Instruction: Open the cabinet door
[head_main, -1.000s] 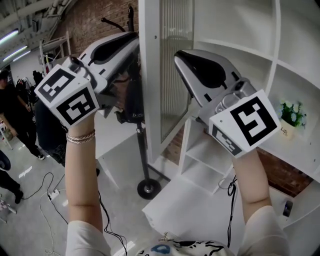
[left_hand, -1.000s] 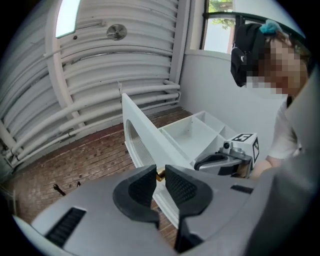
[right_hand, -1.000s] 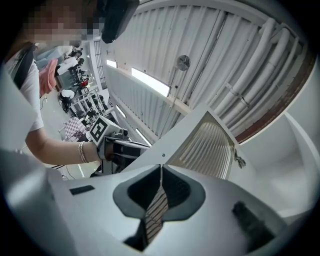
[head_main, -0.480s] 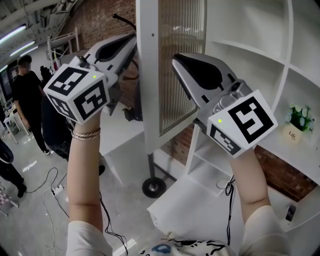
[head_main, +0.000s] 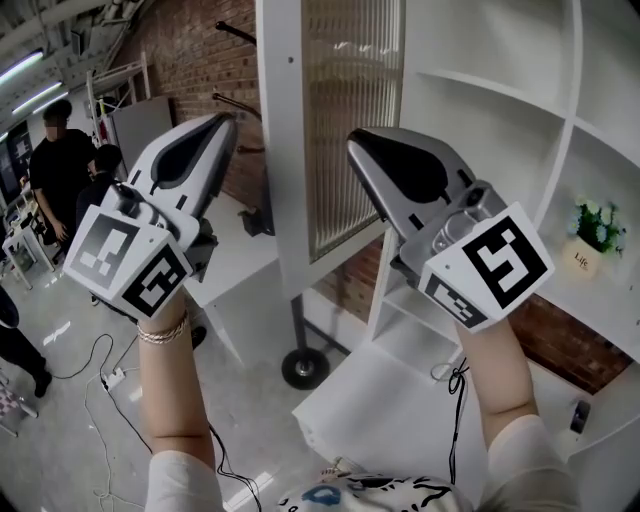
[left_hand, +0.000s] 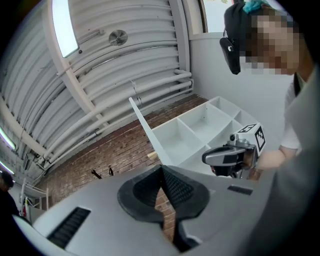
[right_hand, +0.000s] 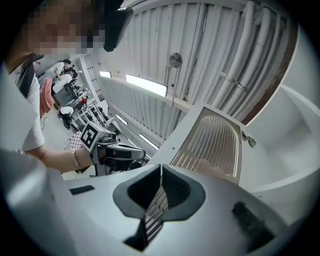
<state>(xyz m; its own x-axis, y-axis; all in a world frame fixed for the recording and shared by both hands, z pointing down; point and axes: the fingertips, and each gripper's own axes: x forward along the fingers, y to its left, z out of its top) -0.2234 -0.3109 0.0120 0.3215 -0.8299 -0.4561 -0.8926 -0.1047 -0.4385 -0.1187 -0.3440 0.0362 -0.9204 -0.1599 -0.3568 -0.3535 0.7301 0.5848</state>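
Head view looks steeply down on the two grippers, which we hold up in front of a white cabinet (head_main: 480, 90). Our left gripper (head_main: 222, 122) is at the left of the cabinet door (head_main: 282, 150), near its white frame but apart from it. Our right gripper (head_main: 356, 138) is at the other side, in front of the ribbed glass panel (head_main: 350, 120). The door stands open, its edge turned toward us, and the open shelves are at its right. A small potted plant (head_main: 592, 226) stands in one compartment at the far right.

Left gripper view shows the jaws pressed together with nothing between them. Beyond them we see a brick wall (left_hand: 115, 150), the cabinet and the other gripper.

Right gripper view shows these jaws also clenched and empty. The door with its ribbed panel is beyond them, not touched.
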